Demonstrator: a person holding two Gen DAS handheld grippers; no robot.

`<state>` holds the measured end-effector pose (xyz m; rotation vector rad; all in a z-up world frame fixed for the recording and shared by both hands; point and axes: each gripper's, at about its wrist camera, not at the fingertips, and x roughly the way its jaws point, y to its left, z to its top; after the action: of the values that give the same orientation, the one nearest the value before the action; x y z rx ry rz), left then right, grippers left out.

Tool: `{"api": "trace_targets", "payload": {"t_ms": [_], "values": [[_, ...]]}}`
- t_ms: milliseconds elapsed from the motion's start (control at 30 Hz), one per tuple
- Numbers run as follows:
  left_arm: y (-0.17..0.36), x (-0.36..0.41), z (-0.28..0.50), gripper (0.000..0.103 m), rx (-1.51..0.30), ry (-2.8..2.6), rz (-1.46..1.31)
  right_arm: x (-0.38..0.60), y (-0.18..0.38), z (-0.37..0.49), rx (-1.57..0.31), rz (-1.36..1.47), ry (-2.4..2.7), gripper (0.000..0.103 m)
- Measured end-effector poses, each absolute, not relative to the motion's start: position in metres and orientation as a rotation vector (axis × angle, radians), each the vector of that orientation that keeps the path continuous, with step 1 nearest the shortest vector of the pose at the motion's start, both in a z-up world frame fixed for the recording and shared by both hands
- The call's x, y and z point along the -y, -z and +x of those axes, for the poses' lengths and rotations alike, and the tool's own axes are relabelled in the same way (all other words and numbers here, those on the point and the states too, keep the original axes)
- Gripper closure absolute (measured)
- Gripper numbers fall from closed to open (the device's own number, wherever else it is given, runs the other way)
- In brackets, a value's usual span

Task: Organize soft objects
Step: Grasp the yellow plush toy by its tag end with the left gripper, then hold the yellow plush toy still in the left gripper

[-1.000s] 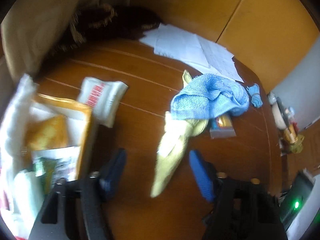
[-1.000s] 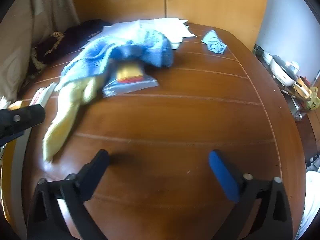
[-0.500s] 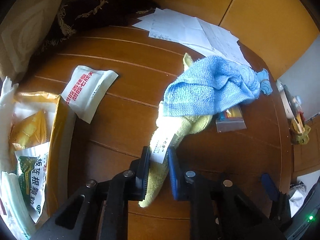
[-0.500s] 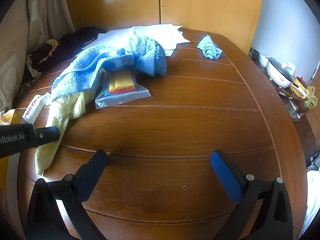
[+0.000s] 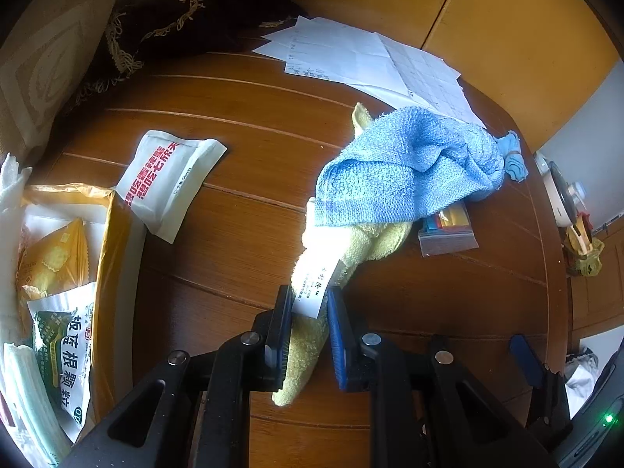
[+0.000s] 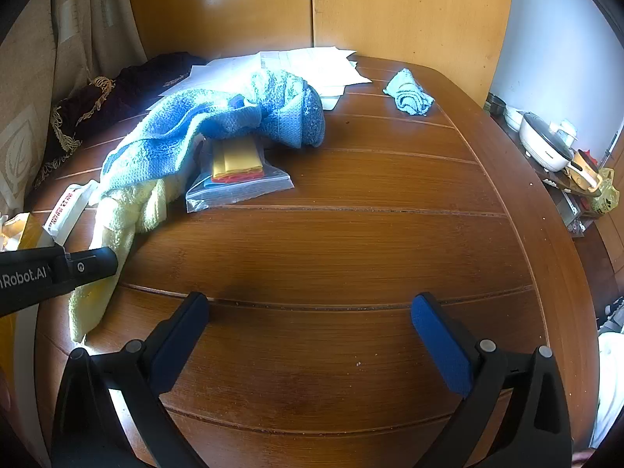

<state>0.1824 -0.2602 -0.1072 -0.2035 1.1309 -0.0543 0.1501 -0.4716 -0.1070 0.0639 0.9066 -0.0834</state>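
Wooden table [image 5: 241, 241]: left tongs [image 5: 310, 335] apparently pinch yellow towel [image 5: 308, 351].

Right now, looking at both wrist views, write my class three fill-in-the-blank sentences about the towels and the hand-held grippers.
1. The left hand-held gripper is shut on the ____ towel.
2. The blue towel lies partly on top of the yellow towel and a clear ____ bag.
3. The right hand-held gripper is ____ and holds nothing.

Missing words: yellow; zip; open
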Motion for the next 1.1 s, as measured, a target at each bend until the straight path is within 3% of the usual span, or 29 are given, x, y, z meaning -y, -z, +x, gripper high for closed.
{"api": "trace_targets", "payload": {"t_ms": [1100], "values": [[0.1078, 0.2626, 0.1844, 0.086, -1.135, 0.037, -0.202, 0.4716, 0.1068, 0.1500, -0.907, 0.063, 0.083, 0.000]]}}
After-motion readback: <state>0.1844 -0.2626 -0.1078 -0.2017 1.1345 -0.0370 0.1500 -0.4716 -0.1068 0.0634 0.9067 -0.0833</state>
